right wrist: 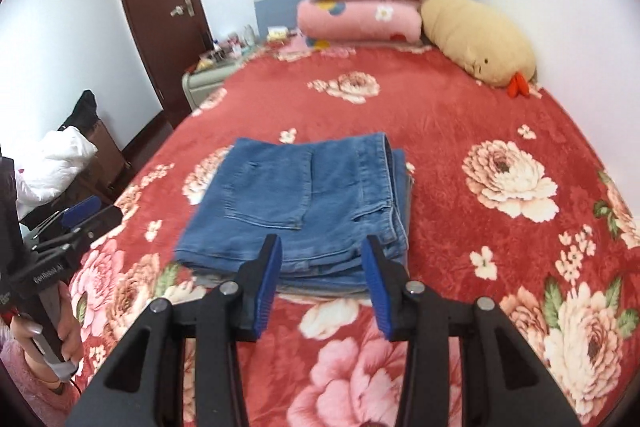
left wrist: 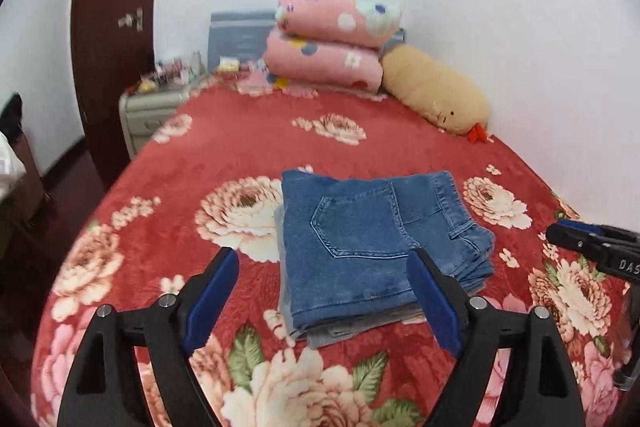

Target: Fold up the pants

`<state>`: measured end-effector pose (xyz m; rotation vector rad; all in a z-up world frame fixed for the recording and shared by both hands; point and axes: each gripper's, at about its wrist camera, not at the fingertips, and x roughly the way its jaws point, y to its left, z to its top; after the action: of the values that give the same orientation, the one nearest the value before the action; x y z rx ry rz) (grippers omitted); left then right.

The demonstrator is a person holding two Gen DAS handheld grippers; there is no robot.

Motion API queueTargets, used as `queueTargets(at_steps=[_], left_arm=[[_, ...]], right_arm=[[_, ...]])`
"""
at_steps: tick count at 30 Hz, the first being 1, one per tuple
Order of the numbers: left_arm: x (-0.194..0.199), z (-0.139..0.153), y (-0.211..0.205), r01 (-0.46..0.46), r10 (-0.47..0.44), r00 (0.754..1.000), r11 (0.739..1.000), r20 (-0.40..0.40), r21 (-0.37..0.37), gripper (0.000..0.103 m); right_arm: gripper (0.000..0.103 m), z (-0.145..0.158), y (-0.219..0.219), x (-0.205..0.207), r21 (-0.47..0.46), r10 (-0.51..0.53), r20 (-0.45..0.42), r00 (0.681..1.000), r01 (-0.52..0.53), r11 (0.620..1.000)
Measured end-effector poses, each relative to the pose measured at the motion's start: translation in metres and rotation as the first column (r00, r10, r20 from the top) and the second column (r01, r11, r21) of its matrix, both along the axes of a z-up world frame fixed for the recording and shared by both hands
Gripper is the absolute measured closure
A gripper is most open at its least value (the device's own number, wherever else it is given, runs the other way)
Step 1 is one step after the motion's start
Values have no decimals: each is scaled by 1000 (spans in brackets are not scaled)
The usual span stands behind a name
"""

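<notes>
Blue denim pants (left wrist: pixel 380 247) lie folded into a compact stack on the red flowered bedspread (left wrist: pixel 248 147), back pocket facing up. My left gripper (left wrist: pixel 322 259) hovers above the stack's near edge, jaws spread wide with nothing between the blue pads. In the right wrist view the same pants (right wrist: pixel 304 203) lie ahead, and my right gripper (right wrist: pixel 322 247) hangs over their near edge, jaws partly apart and empty. The right gripper's tip (left wrist: pixel 592 239) shows at the right rim of the left view. The left gripper (right wrist: pixel 80 215) shows at the left of the right view, held by a hand.
Two rolled pink quilts (left wrist: pixel 332 43) and a tan plush toy (left wrist: pixel 436 91) sit at the head of the bed by the white wall. A cluttered nightstand (left wrist: pixel 156 107) and a dark door (left wrist: pixel 116 39) stand to the left. A bag with white cloth (right wrist: pixel 60 163) sits beside the bed.
</notes>
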<state>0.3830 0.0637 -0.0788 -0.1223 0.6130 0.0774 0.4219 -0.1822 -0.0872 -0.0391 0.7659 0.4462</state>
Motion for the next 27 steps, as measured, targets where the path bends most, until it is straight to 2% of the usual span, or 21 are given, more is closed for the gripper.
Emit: queueTargets(at_steps=[7,12,14,18,23,27], left_arm=[[-57,19,-14,-48,42,993,997,108,60,8],[-85,32,-22,-67,53,986,994,156,86,0],[-94,35,-24,-81,64,983,992,174,93,0],[-103,39,-23,-78,64,983,994,174,74,0],[-109,41,-26,-82,63,983,992,172,100,0],[-112,37,-25,-63,50,987,995,152,79,0]], right_arm=[[48,18,-6,-59,50,-14,90,996,10,999],[36,22,-6,-85,63,-20,112,994,13,998],[31,22,-4,-93,52,-27,126,992,20,998],[28,23,-1,-105,59,-10,117,993,3,998],[23,31,7,-119,5,-7,169,986,6,1000],[22,30,6,-122,20,10,157,987,-13,1000]])
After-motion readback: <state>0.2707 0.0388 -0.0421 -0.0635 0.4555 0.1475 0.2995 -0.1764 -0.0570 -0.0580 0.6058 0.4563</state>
